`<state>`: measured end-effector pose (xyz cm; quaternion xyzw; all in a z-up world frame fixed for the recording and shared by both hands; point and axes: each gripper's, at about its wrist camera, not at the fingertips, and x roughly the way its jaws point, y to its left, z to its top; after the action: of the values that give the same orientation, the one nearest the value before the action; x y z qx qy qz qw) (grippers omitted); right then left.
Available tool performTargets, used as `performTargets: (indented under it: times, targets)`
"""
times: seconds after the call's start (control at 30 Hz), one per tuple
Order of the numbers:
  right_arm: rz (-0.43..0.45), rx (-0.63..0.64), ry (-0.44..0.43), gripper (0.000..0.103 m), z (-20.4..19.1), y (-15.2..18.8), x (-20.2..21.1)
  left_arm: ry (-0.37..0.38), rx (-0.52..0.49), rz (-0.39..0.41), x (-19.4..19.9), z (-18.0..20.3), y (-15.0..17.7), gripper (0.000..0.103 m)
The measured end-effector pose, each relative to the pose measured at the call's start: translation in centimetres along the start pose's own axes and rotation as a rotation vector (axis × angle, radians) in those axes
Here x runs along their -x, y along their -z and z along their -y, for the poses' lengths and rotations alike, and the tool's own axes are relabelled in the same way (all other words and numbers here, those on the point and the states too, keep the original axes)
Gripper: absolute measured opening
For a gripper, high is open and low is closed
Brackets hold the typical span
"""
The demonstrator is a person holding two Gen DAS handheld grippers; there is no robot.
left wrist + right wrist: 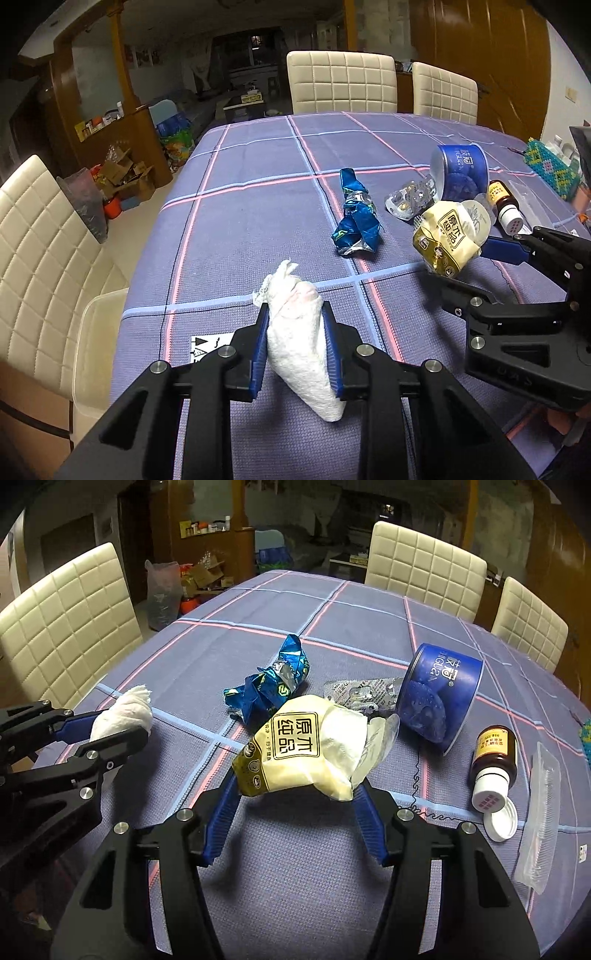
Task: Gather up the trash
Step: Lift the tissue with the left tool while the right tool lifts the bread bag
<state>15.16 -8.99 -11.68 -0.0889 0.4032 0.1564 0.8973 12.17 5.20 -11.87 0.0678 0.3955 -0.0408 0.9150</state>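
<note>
Crumpled white tissue wad (303, 343) pinched between the blue pads of the left hand-held gripper (295, 314), lifted just clear of the checked purple tabletop (240, 221). Yellow-and-cream snack wrapper (306, 753) clamped between the splayed blue fingers of the right hand-held gripper (295, 786), also raised off the cloth. Both pieces picked up, neither dropped anywhere yet; no bin or trash bag on the tabletop in either view, only a translucent tub (96, 343) just off the near-left edge, purpose unclear.

Left to collect, by the look of it: a crushed blue foil wrapper (269, 683) lying just beyond the held snack wrapper, an empty silver blister pack (362, 694) beside it, a blue tub (439, 694) tipped on its side to the right, a brown medicine bottle (493, 764) lying flat with its white cap (504, 818) off and touching its mouth, and a clear plastic tray (541, 819) at the far right edge. Judged early in the job: two items in hand, roughly five still on the cloth.

Cream quilted chairs (70, 624) around the tabletop.
</note>
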Motion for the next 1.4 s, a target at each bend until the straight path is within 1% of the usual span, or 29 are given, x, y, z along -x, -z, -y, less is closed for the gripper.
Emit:
performTargets:
  times: [0.4,1.0,1.4]
  targets:
    - [0.002,0.028,-0.015,0.061,-1.0,-0.3,0.1,-0.014,0.014,0.009,0.2,-0.9,0.0,0.026]
    - [0.019,0.106,-0.026,0.061,-3.9,-0.7,0.9,-0.051,0.07,0.019,1.3,-4.2,1.2,0.026]
    - [0.027,0.144,-0.034,0.062,-5.5,-1.0,1.1,-0.081,0.074,0.034,2.0,-5.3,1.7,0.026]
